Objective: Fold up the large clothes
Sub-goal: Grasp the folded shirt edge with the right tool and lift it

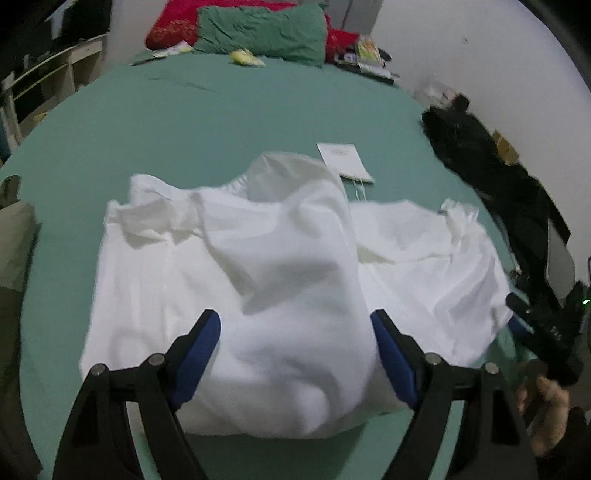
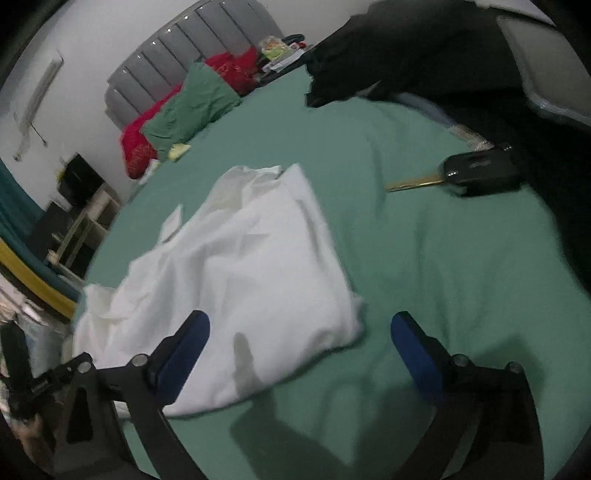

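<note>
A large white garment (image 1: 258,280) lies loosely bunched on the green bed sheet (image 1: 184,122). My left gripper (image 1: 295,321) is open, its blue-padded fingers (image 1: 201,347) on either side of a raised fold at the garment's near edge. The garment also shows in the right wrist view (image 2: 240,288). My right gripper (image 2: 299,325) is open and empty above the garment's near right corner, with one finger (image 2: 181,354) over the cloth and the other over bare sheet. The right gripper also shows at the right edge of the left wrist view (image 1: 546,332).
A white paper card (image 1: 343,160) lies just beyond the garment. A black car key (image 2: 472,173) lies on the sheet to the right. Dark clothing (image 1: 491,170) sits along the bed's right edge. Green (image 1: 266,33) and red pillows are at the head; shelves (image 1: 48,77) stand left.
</note>
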{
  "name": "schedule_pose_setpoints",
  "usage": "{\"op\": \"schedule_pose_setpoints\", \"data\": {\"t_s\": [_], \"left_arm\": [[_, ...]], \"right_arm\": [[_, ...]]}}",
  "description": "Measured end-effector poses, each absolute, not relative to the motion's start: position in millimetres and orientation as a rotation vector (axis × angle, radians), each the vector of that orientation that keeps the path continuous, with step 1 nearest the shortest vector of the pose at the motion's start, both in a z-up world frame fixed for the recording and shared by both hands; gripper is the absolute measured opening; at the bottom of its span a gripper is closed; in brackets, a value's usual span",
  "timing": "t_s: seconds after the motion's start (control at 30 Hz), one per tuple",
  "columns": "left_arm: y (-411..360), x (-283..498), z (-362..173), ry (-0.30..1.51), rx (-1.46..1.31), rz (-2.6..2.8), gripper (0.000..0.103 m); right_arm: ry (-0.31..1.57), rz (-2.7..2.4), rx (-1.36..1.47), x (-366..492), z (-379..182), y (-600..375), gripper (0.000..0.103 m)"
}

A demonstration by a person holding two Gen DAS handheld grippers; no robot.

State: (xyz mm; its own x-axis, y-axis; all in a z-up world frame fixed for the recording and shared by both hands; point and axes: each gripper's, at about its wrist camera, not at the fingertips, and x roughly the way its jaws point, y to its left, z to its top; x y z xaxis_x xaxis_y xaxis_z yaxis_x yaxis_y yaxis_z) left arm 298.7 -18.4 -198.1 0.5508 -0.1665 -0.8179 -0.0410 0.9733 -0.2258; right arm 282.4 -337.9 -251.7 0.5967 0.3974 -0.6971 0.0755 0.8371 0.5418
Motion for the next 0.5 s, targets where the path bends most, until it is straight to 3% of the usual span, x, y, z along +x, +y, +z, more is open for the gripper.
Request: {"op": "schedule_pose_setpoints", "data": {"t_s": [0.13, 0.3, 0.33, 0.37, 0.4, 0.5], "left_arm": [[-5.2, 299.0, -196.4, 0.975, -0.226, -0.037, 0.082], [-9.3, 307.9, -217.9, 1.024, -0.201, -0.023, 0.083], [-11.4, 309.6, -224.1, 1.039, -0.192, -0.018, 0.084], [-12.1, 310.2, -230.3, 1.056, -0.195, -0.013, 0.084], [-13.0, 311.3, -236.8, 1.076, -0.203, -0.008, 0.084], [-24.2, 312.7, -242.8, 1.073, -0.172, 0.012, 0.084]], "right_arm": [[0.908, 0.381, 0.692, 301.5, -258.9, -307.3, 0.098], [0.91, 0.456, 0.621, 316.1, -259.2, -262.4, 0.096], [0.914, 0.471, 0.622, 321.3, -258.6, -256.6, 0.077], [0.95, 0.493, 0.631, 326.7, -263.0, -251.4, 0.038], [0.985, 0.519, 0.654, 330.0, -269.9, -247.0, 0.022], [0.974, 0.548, 0.641, 333.6, -268.4, -241.4, 0.012]]}}
